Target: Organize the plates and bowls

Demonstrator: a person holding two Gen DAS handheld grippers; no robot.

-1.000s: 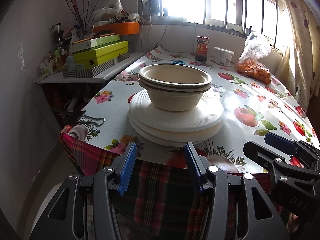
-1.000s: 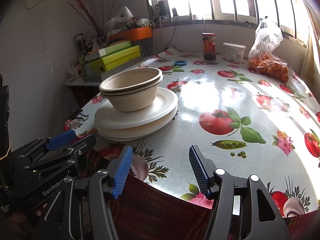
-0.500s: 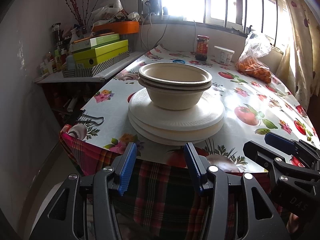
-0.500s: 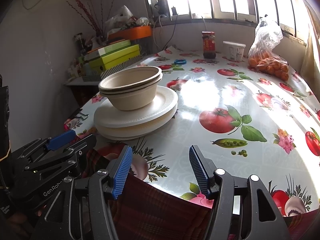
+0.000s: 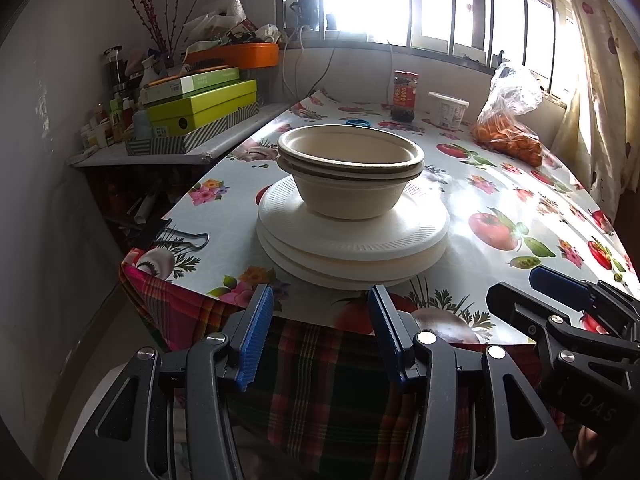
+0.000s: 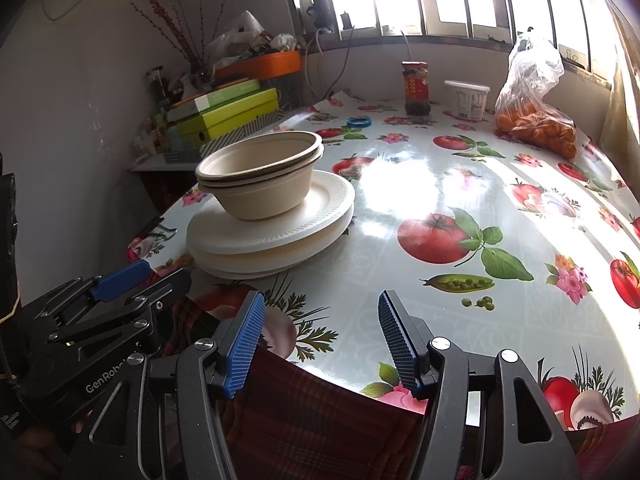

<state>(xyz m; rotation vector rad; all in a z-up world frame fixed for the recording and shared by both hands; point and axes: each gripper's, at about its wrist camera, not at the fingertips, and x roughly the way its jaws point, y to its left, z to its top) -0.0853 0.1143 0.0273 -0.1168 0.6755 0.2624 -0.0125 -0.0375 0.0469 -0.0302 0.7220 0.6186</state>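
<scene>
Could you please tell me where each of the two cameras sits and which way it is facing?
Left wrist: on the left gripper, at the table's near edge, facing the bowls on the plates; right gripper at right.
Right wrist: on the right gripper, aimed further right over the table; left gripper at left.
Shared: bowls, plates, jar, window; both grippers open, empty.

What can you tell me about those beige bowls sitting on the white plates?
The beige bowls are two round ones nested together, upright and empty, matte like pressed paper pulp, with flat rolled rims. They rest at the middle of the stack of white plates near the table's front edge. Nothing else touches them.
</scene>
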